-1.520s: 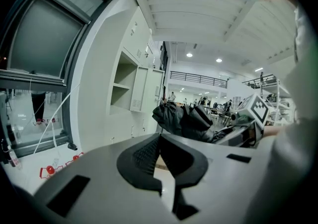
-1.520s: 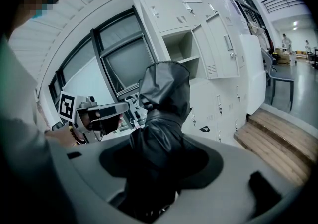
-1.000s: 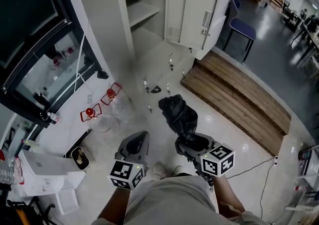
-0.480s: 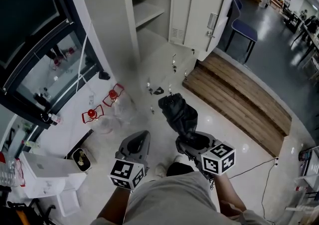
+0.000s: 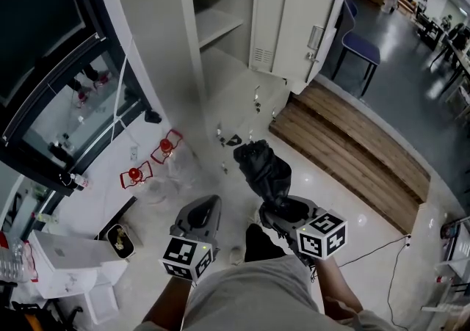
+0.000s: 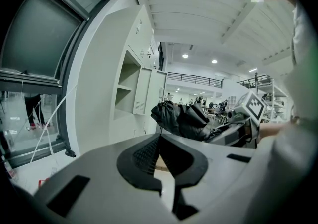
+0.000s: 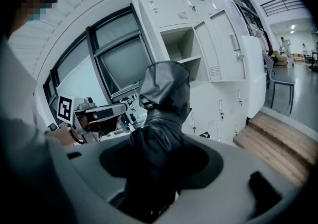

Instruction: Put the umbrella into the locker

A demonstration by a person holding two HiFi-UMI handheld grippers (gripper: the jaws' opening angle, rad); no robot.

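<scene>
Umbrella (image 5: 263, 168) clamped in right hand-held gripper (image 5: 283, 211)

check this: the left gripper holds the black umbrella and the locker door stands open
Wrong hand: the right gripper holds the black umbrella, as the right gripper view shows. The locker door does stand open.

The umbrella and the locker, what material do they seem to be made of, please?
The umbrella: black woven fabric, probably nylon or polyester, with a dull sheen; it lies in soft crumpled folds. The locker: likely sheet steel painted matte pale grey; its open door is thin and flat, with stamped vent slots and a metal handle.
</scene>
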